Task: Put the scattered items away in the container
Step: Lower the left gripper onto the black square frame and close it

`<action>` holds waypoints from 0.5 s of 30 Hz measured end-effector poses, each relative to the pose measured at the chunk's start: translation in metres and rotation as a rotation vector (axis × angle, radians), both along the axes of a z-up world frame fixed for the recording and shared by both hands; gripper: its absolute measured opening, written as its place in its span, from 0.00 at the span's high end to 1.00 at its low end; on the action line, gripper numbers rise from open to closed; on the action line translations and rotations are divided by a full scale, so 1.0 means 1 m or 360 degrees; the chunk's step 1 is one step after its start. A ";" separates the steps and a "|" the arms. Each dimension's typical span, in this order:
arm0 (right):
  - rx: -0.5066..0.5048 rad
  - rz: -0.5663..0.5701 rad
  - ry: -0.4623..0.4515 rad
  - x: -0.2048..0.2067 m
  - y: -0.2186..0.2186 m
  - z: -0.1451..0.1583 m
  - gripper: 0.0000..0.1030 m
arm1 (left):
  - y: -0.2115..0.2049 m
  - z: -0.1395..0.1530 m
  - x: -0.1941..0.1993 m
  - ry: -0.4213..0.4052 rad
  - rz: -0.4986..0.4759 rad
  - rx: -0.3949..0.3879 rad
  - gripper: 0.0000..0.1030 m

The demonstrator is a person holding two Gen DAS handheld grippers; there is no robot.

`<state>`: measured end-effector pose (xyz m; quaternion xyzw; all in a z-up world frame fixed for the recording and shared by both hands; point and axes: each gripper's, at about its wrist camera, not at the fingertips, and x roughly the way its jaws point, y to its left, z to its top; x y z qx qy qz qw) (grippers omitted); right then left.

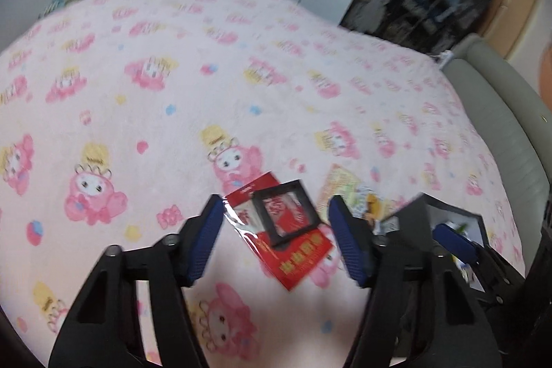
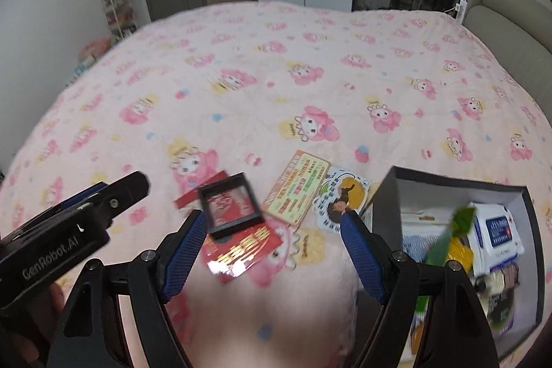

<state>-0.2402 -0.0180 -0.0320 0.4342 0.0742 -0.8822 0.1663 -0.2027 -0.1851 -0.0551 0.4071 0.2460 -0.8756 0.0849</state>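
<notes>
A small black square frame (image 1: 286,212) lies on a red packet (image 1: 296,250) on the pink bedspread. My left gripper (image 1: 276,237) is open around them, just above. In the right wrist view the frame (image 2: 231,207) and the red packet (image 2: 241,247) lie by my open, empty right gripper (image 2: 272,247). A printed card (image 2: 296,187) and a cartoon sticker (image 2: 341,195) lie beyond. The dark open box (image 2: 383,195) on the right holds several items, a green strip (image 2: 448,233) among them. The box edge also shows in the left wrist view (image 1: 410,212).
The pink cartoon bedspread (image 2: 276,75) covers the whole bed. A grey padded headboard (image 2: 500,33) runs along the right. Wardrobes and shelves stand beyond the far edge. The left gripper's body (image 2: 69,230) shows at the left of the right wrist view.
</notes>
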 end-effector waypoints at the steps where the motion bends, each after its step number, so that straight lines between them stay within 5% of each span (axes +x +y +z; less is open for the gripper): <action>1: 0.0029 -0.0014 -0.0005 -0.009 -0.004 -0.005 0.24 | -0.005 -0.009 -0.005 -0.0030 0.0032 0.0027 0.47; 7: 0.0139 -0.0012 -0.0068 -0.050 -0.030 -0.041 0.24 | -0.021 -0.061 -0.021 -0.0172 0.0062 0.0160 0.64; 15: 0.0126 -0.0042 -0.0219 -0.074 -0.037 -0.090 0.25 | -0.037 -0.095 -0.024 -0.0217 0.0060 0.0468 0.67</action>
